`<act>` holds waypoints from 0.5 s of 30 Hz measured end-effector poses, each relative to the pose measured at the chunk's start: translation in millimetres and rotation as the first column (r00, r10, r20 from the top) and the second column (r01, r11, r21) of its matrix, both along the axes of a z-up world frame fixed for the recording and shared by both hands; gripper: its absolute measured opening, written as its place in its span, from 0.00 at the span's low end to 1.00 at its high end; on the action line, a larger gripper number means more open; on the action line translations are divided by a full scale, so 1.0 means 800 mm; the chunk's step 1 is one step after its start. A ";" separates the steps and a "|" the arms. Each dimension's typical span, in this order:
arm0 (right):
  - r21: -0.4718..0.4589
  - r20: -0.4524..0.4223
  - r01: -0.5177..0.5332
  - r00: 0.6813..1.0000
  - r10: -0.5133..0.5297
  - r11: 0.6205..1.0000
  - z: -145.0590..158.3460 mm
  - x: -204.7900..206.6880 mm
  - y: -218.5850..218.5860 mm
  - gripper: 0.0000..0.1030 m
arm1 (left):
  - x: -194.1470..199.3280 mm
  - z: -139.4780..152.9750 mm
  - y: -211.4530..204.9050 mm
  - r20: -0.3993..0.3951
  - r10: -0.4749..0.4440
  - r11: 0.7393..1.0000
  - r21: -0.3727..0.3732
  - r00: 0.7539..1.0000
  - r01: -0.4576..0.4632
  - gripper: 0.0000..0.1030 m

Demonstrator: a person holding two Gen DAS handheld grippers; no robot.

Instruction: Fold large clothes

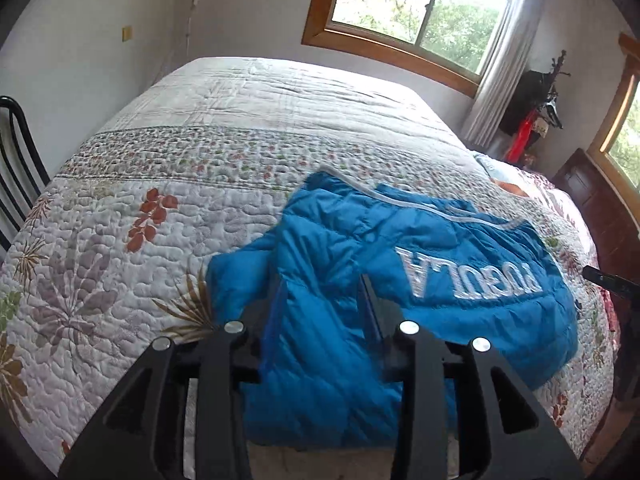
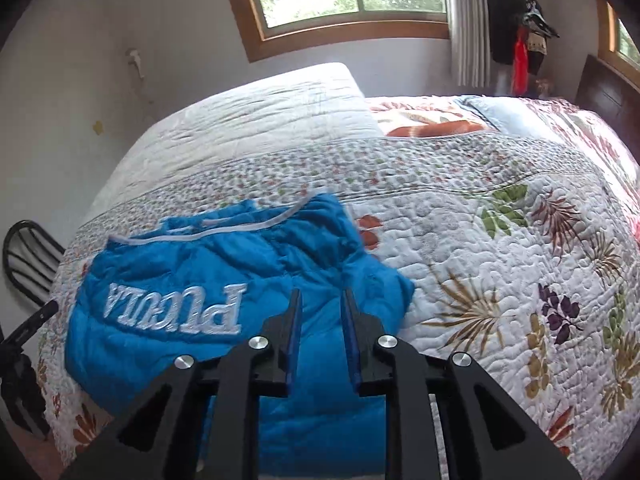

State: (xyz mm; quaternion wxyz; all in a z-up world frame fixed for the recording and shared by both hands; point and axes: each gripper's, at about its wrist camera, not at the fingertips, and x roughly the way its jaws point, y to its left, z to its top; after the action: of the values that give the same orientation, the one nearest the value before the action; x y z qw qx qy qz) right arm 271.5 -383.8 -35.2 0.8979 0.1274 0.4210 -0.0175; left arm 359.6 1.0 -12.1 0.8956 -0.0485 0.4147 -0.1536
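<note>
A blue puffer jacket [image 1: 400,248] with white letters lies on the quilted bed near its front edge; it also shows in the right wrist view [image 2: 192,264]. My left gripper [image 1: 322,280] is open, its jaws standing wide over the jacket's left part with blue fabric between them. My right gripper [image 2: 320,294] is open, its jaws held over the jacket's right part. The tip of the right gripper [image 1: 608,280] shows at the right edge of the left wrist view. The jacket's near hem hangs at the bed's front edge, partly hidden behind both grippers.
The floral quilt [image 1: 160,184] covers a wide bed [image 2: 500,240]. A black chair [image 1: 16,168] stands left of the bed. A dark wooden headboard [image 2: 600,84] and a pillow [image 2: 480,116] are at the right. Windows and a curtain are behind, and clothes hang on a coat stand [image 2: 520,28].
</note>
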 end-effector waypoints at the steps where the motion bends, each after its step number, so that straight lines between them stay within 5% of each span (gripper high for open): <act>1: 0.012 -0.009 -0.041 0.999 0.041 0.999 -0.003 -0.003 0.020 0.20 | -0.011 0.002 -0.014 -0.007 -0.028 1.000 -0.010 1.000 0.028 0.35; 8: -0.033 -0.048 -0.174 0.984 0.172 0.984 -0.042 -0.003 0.112 0.18 | -0.041 -0.041 -0.102 -0.043 -0.103 0.992 0.062 0.994 0.106 0.37; 15: 0.000 -0.102 -0.178 0.979 0.177 0.984 -0.111 0.011 0.109 0.13 | -0.030 -0.102 -0.099 -0.077 -0.133 0.989 0.058 0.988 0.137 0.37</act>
State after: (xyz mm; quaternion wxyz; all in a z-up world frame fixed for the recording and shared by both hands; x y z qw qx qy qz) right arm 280.5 -297.0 -124.0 0.8738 0.0842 0.4759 0.0544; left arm 335.3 -78.3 -93.6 0.8685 0.0025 0.4540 -0.1989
